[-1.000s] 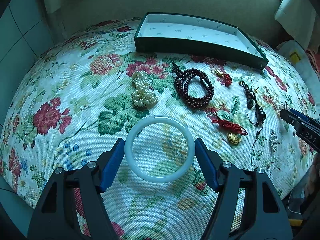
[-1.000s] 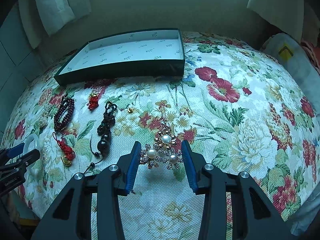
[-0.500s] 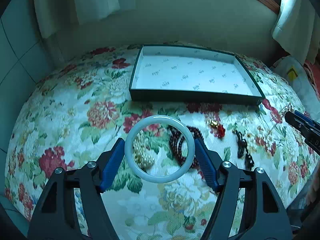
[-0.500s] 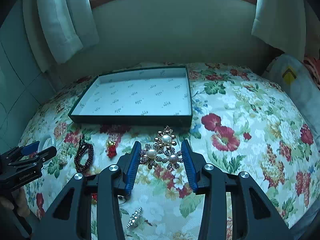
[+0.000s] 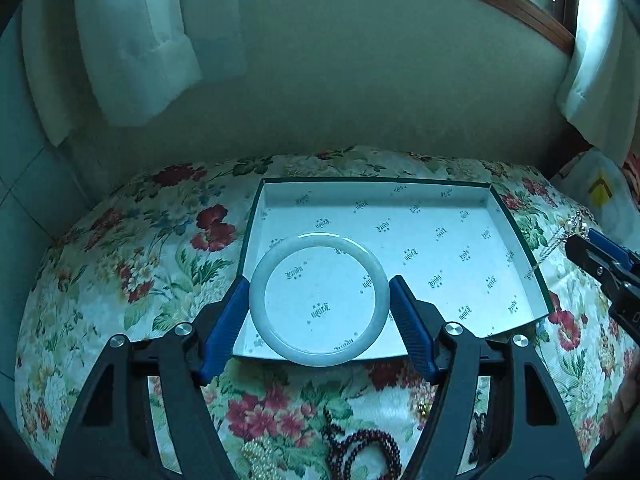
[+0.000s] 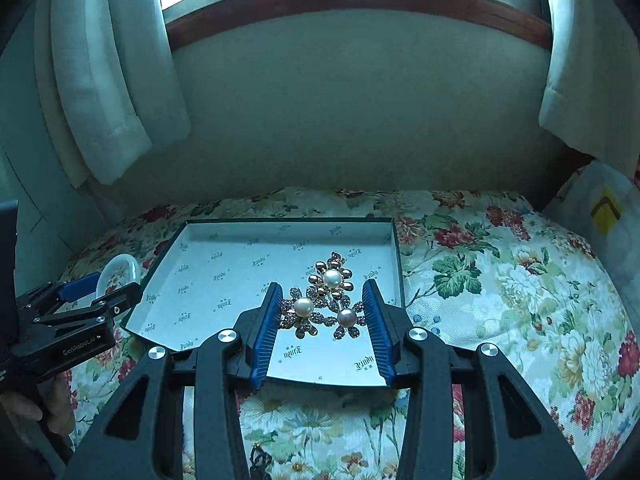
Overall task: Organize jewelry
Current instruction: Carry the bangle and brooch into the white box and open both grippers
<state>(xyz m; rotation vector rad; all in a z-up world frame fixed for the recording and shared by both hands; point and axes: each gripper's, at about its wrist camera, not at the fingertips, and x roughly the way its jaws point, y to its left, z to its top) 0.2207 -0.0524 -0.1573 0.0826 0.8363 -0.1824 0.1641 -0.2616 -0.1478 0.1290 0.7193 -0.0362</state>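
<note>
Between the left tongs (image 5: 319, 306) a bangle (image 5: 319, 299) is pinched, and between the right tongs (image 6: 323, 316) a brooch (image 6: 325, 300); below both, the box (image 5: 516, 236) is seen empty, with beads (image 5: 362, 454) left on the bed (image 5: 120, 280).

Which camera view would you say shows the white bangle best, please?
The left wrist view: the white bangle sits whole and centred between the left gripper fingers, over the box. The right wrist view shows only a small, partly hidden arc at its far left.
</note>
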